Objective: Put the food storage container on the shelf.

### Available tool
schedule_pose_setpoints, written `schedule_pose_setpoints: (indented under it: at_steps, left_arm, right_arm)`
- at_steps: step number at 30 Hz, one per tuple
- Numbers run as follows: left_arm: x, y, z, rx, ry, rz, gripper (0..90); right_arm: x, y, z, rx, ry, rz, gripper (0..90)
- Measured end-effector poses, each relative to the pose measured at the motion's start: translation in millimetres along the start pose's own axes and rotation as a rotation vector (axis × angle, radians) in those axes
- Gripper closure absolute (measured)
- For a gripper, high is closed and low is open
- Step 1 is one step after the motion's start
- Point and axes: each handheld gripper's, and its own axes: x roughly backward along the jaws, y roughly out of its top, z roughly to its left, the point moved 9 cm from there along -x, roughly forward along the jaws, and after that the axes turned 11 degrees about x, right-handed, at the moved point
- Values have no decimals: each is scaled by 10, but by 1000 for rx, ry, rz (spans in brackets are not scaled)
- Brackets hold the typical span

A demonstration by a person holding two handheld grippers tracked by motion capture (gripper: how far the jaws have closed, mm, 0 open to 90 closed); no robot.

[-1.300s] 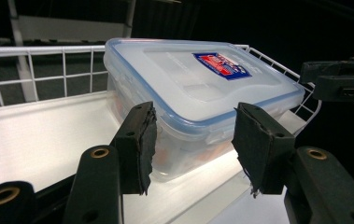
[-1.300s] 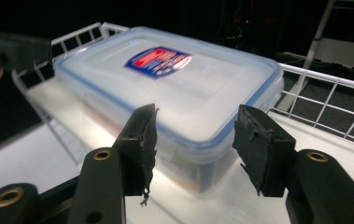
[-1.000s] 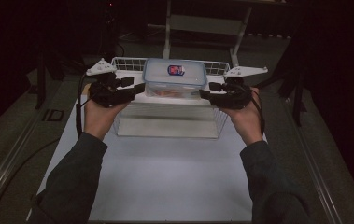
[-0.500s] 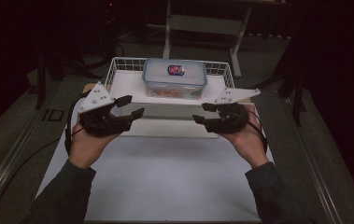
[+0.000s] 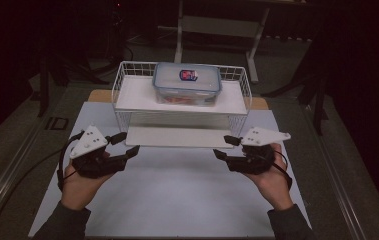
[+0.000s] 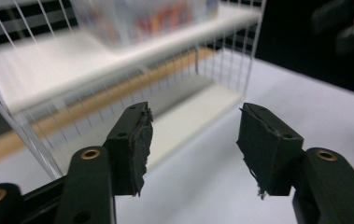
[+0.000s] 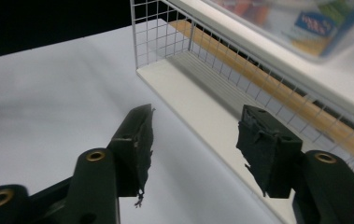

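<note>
A clear food container with a blue lid (image 5: 187, 82) rests on the top shelf of a white wire rack (image 5: 127, 100) at the back of the table. My left gripper (image 5: 126, 144) hovers over the white mat in front of the rack's left corner, open and empty. My right gripper (image 5: 224, 147) mirrors it at the rack's right corner, also open and empty. In the left gripper view the jaws of the left gripper (image 6: 193, 149) stand wide apart, facing the blurred rack (image 6: 72, 70) and the container (image 6: 142, 18). The right gripper (image 7: 195, 144) points at the lower shelf (image 7: 202, 102), with the container (image 7: 305, 23) above it.
A white mat (image 5: 177, 195) covers the table in front of the rack. A wooden strip (image 5: 99, 95) runs behind the rack. Dark floor and a metal stand (image 5: 217, 25) lie beyond the table. The other hand (image 6: 347, 28) shows far off in the left gripper view.
Both grippers have drawn back from the container's sides toward the person and dropped low over the mat. The container stays on the top shelf.
</note>
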Motion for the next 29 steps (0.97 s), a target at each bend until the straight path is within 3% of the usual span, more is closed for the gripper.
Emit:
schedule_pose_setpoints:
  at_steps: [1, 2, 5, 9, 12, 17, 22, 29]
  left_arm:
    - [0, 0, 0, 0, 0, 0, 432]
    - [44, -242, 72, 39, 13, 4, 431]
    - [115, -408, 139, 81, 28, -16, 432]
    - [175, -573, 193, 100, 43, -17, 431]
    - [220, -737, 259, 115, 68, -7, 432]
    - [267, -811, 290, 120, 80, -23, 429]
    - [285, -840, 313, 129, 77, -51, 426]
    - [271, -853, 336, 121, 85, -71, 426]
  right_arm:
    - [27, -48, 15, -13, -7, -8, 422]
    - [91, -189, 51, -41, -26, -24, 409]
    - [160, -355, 85, -84, -46, -46, 392]
    - [233, -543, 105, -120, -68, -53, 371]
    - [335, -802, 123, -135, -114, -38, 361]
    - [456, -949, 119, -139, -154, -33, 339]
    - [621, -1128, 89, -176, -220, -68, 322]
    - [581, -1176, 58, -181, -219, -73, 320]
